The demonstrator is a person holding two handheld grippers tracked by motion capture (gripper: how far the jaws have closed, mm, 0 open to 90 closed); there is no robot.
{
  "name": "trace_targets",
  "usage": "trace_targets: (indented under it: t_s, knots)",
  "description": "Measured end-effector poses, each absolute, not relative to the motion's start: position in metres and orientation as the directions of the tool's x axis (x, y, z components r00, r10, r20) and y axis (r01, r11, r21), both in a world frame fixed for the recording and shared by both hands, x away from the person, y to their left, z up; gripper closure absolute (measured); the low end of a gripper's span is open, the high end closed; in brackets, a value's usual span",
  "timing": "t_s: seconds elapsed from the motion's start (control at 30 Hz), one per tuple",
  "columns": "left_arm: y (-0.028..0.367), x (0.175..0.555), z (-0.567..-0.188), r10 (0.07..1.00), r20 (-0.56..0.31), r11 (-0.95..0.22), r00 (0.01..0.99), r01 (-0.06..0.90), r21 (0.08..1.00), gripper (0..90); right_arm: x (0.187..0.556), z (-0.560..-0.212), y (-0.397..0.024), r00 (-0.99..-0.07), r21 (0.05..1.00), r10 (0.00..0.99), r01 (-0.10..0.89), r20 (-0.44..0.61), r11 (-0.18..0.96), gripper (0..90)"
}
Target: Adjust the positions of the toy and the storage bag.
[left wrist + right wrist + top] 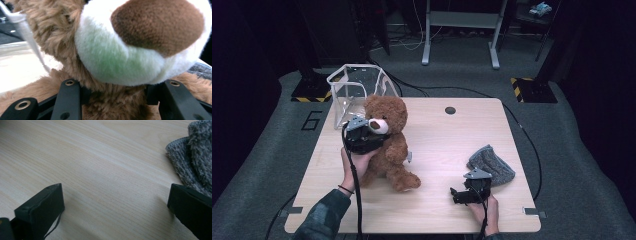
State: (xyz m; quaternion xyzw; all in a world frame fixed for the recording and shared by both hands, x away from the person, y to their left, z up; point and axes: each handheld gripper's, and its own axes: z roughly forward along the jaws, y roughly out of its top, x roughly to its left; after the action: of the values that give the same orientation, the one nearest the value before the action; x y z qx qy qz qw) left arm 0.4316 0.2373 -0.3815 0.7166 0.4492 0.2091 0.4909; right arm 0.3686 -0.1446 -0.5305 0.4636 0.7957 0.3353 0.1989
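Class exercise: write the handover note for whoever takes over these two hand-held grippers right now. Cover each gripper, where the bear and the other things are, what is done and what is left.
Left gripper: jaws closed on the teddy bear at the neck, just under the muzzle; bear held upright, its foot on the table.
Right gripper: jaws open with nothing between them, low over the table near its front edge.
Grey knitted cloth: lying crumpled on the table just behind the right gripper, untouched.
Clear bin: tipped at the far left corner, behind the bear.
Done: bear gripped.
Left: probably the cloth; the bear's destination is unclear.
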Motion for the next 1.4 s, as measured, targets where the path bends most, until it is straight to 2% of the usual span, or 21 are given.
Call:
trace_targets:
  t_s: [0.9,1.4]
  knots:
    - [0.316,0.402,-0.373,0.904,-0.123,-0.095,0.409,0.472,0.877,53.2,0.369,-0.53,-0.145,-0.498,0.717,0.867,0.601,-0.009,0.352,0.0]
    - [0.346,0.385,-0.385,0.933,-0.092,-0.149,0.347,0.607,0.78,53.3,0.369,-0.531,-0.145,-0.499,0.718,0.867,0.601,-0.008,0.352,0.0]
